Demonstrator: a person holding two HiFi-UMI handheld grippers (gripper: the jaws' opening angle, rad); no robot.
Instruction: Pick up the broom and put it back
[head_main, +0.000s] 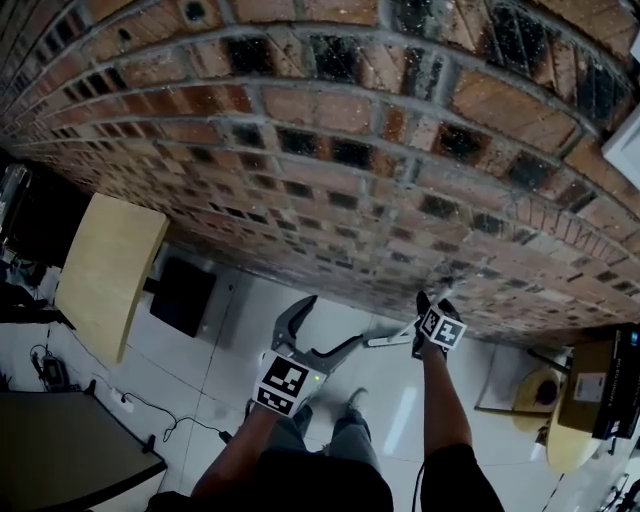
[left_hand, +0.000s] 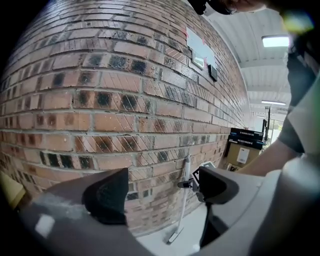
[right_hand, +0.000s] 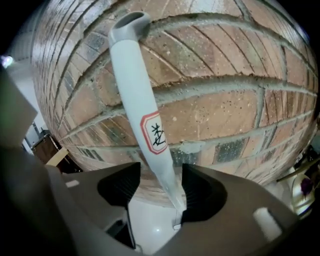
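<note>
A broom with a pale grey handle (right_hand: 137, 95) leans upright against the brick wall (head_main: 350, 130); a red-framed label is stuck on the handle. My right gripper (right_hand: 161, 192) is open, with the handle between its jaws. The handle lies against the right pad (right_hand: 200, 192) and there is a gap to the left pad. In the head view this gripper (head_main: 428, 308) is held at the wall, and the broom's lower end (head_main: 388, 341) shows white on the floor. My left gripper (head_main: 320, 335) stands open and empty to the left; its own view shows the broom (left_hand: 185, 195) further along the wall.
A light wooden tabletop (head_main: 110, 270) and a black box (head_main: 183, 295) stand by the wall at left. A dark desk (head_main: 70, 450) and floor cables (head_main: 170, 425) lie near left. Cardboard boxes (head_main: 590, 385) and a round yellow stool (head_main: 545, 395) are at right.
</note>
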